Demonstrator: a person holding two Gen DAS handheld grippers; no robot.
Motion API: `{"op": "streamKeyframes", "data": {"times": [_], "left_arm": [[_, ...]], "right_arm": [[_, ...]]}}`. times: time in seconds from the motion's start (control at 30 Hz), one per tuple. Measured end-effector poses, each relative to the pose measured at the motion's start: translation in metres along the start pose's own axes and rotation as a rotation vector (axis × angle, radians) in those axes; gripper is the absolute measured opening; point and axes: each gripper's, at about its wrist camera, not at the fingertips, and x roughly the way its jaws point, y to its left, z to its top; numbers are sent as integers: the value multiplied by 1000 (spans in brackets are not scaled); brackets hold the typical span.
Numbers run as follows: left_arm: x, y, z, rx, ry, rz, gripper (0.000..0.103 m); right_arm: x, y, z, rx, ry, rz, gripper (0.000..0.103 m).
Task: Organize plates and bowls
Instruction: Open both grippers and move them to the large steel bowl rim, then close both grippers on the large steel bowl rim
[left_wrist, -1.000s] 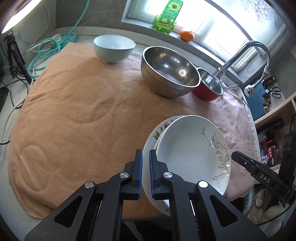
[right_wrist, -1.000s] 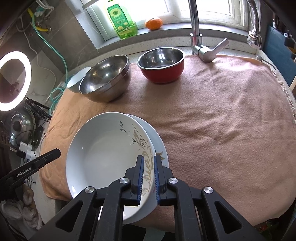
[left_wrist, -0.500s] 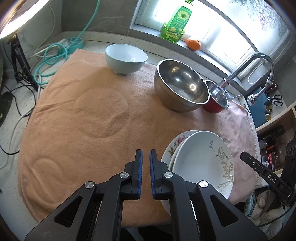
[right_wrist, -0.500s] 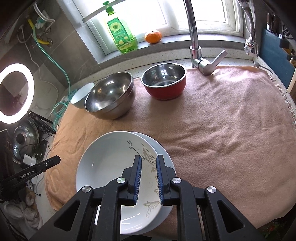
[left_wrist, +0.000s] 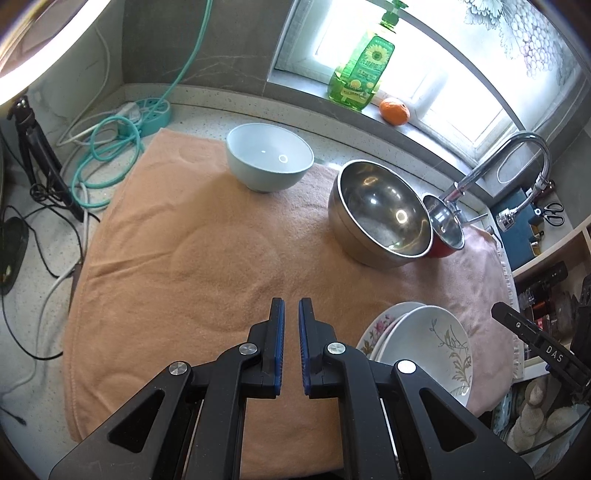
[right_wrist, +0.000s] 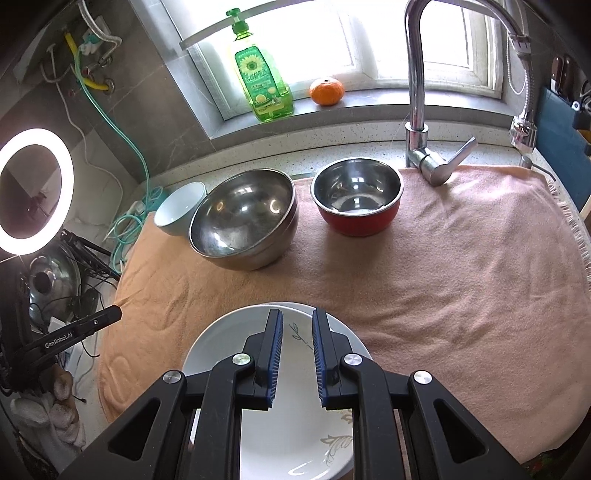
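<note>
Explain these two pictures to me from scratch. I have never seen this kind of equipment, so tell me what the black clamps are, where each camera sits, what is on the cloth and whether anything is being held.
There is no robot here: a person holds a two-finger clamp in each hand, and a wide-angle camera on each looks forward along its fingers. One picture comes from the left gripper, the other from the right gripper.

On the orange towel by the faucet stand a pale blue bowl, a large steel bowl and a red bowl. Near the front edge lie two stacked plates: a leaf-patterned plate on top of a flowered plate.

Nothing is held. The left jaws show a narrow empty gap above the towel; the right jaws are open above the top plate.
</note>
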Motion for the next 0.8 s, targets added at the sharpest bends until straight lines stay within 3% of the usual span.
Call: {"op": "streamKeyframes", "data": {"times": [0.4, 0.5, 0.57, 0.67, 0.8], "left_arm": [[16, 3, 43, 33, 4, -54, 6], [21, -1, 53, 50, 14, -74, 12], [25, -5, 58, 60, 16, -82, 12], [33, -9, 63, 73, 21, -91, 12], [46, -13, 70, 73, 42, -108, 12]], "right_arm": [[19, 10, 40, 43, -1, 10, 15], [24, 13, 48, 48, -3, 7, 15], [28, 14, 54, 59, -4, 11, 17], [33, 15, 60, 78, -6, 19, 31], [41, 18, 67, 79, -10, 10, 32]]}}
